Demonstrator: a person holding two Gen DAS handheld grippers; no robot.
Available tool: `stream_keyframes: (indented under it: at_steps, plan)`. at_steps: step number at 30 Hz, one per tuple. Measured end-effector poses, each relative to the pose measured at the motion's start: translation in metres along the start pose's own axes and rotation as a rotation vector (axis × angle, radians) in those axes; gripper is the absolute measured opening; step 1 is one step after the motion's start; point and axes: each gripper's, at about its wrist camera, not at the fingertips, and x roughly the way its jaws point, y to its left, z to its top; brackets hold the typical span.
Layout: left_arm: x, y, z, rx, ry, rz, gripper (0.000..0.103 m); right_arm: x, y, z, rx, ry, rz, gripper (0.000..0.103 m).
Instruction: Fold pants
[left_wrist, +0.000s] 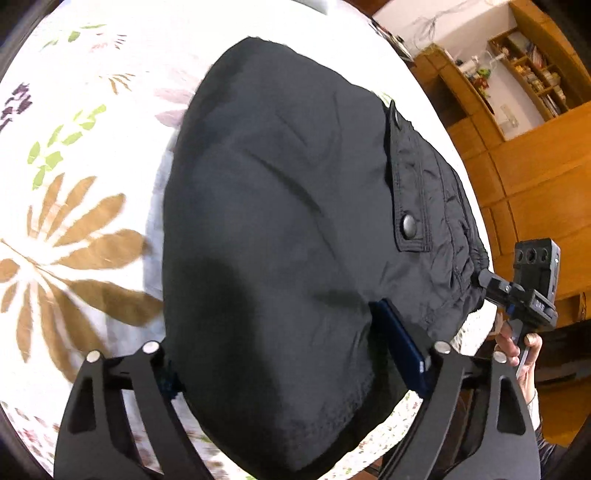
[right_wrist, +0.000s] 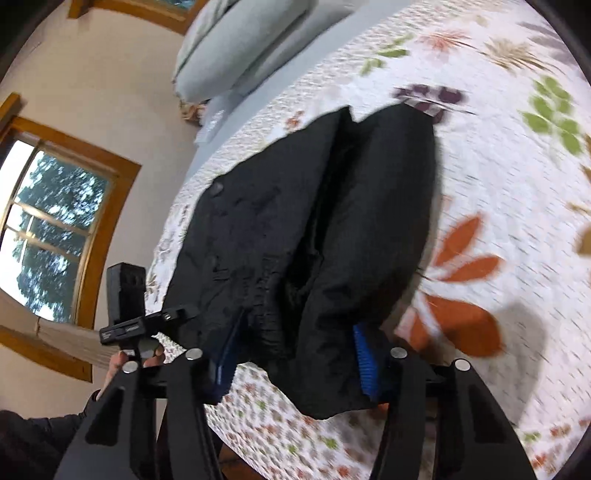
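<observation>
Left wrist view fills up with the black pants (left_wrist: 280, 221), lying on the floral bedspread (left_wrist: 74, 229) right at its near edge, the snap-buttoned pocket flap (left_wrist: 406, 184) and gathered waistband toward the right side. My left gripper (left_wrist: 295, 362) has its fingers spread wide with the fabric bunched between them; one blue pad (left_wrist: 402, 350) presses against the cloth, but I cannot tell whether the pinch is actually closed on it. Off to the right, past the bed's edge, I see the right gripper (left_wrist: 517, 291) with its tip touching the waistband end, a hand (left_wrist: 517, 347) wrapped around its handle. Over on the right wrist view, the same pants (right_wrist: 314, 240) show as two dark lobes side by side, running away across the bedspread (right_wrist: 498, 166) from its near edge. My right gripper (right_wrist: 295, 365) straddles the near end, blue pads (right_wrist: 364, 362) on either side of the cloth, set wide; again, a real clamp I cannot confirm. Left gripper (right_wrist: 147, 325) sits at the pants' left side. Pillows (right_wrist: 236, 44) lie at the far end, a window (right_wrist: 48, 240) on the wall, wooden shelves (left_wrist: 524, 81) beyond the bed.
</observation>
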Motion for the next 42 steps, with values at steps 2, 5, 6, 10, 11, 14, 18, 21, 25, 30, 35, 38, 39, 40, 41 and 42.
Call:
stream_keyframes:
  at_steps: [2,5,6,10,11,14,18,21,25,30,35,38,39,40,41,42]
  plan:
    - [-0.007,0.011,0.004,-0.024,-0.018,0.017,0.086,0.014,0.008,0.008,-0.018,0.010,0.011,0.053]
    - [-0.013,0.030,0.006,-0.071,-0.033,0.021,0.086,0.031,0.010,0.018,-0.035,0.021,0.035,0.053]
    - [-0.013,0.035,0.006,-0.076,-0.035,0.022,0.087,0.032,0.009,0.020,-0.036,0.024,0.036,0.053]
    - [-0.004,0.030,0.005,-0.077,-0.040,0.032,0.096,0.030,-0.006,0.015,0.004,0.038,0.020,0.057]
    - [-0.002,0.028,0.005,-0.070,-0.045,0.040,0.098,0.028,-0.009,0.012,0.012,0.043,0.006,0.061]
    - [0.001,0.020,0.003,-0.033,-0.066,0.080,0.101,0.018,-0.014,0.006,0.038,0.039,-0.015,0.069]
    - [-0.008,0.023,0.001,-0.039,-0.098,0.091,0.101,-0.006,0.007,0.004,-0.044,-0.027,-0.138,0.069]
    - [-0.023,0.017,-0.004,0.000,-0.147,0.155,0.100,-0.022,0.036,0.005,-0.115,-0.086,-0.107,0.069]
    - [-0.044,-0.006,-0.009,0.080,-0.224,0.244,0.100,-0.008,0.069,0.010,-0.182,-0.076,-0.085,0.068]
    - [-0.067,-0.025,-0.012,0.146,-0.298,0.309,0.100,0.024,0.068,0.018,-0.187,-0.027,-0.187,0.068]
    - [-0.083,-0.038,-0.009,0.210,-0.358,0.365,0.100,0.038,0.058,0.017,-0.173,-0.004,-0.235,0.044]
    - [-0.086,-0.044,-0.008,0.214,-0.380,0.372,0.100,0.037,0.048,0.015,-0.144,0.025,-0.219,0.023]
    - [-0.087,-0.046,-0.006,0.214,-0.388,0.372,0.100,0.036,0.047,0.013,-0.145,0.024,-0.219,0.019]
    - [-0.087,-0.047,-0.006,0.213,-0.393,0.377,0.100,0.034,0.047,0.013,-0.151,0.024,-0.220,0.017]
    - [-0.087,-0.047,-0.005,0.212,-0.398,0.383,0.100,0.030,0.048,0.011,-0.154,0.019,-0.214,0.014]
    - [-0.086,-0.047,-0.006,0.211,-0.401,0.383,0.100,0.027,0.048,0.011,-0.153,0.013,-0.204,0.013]
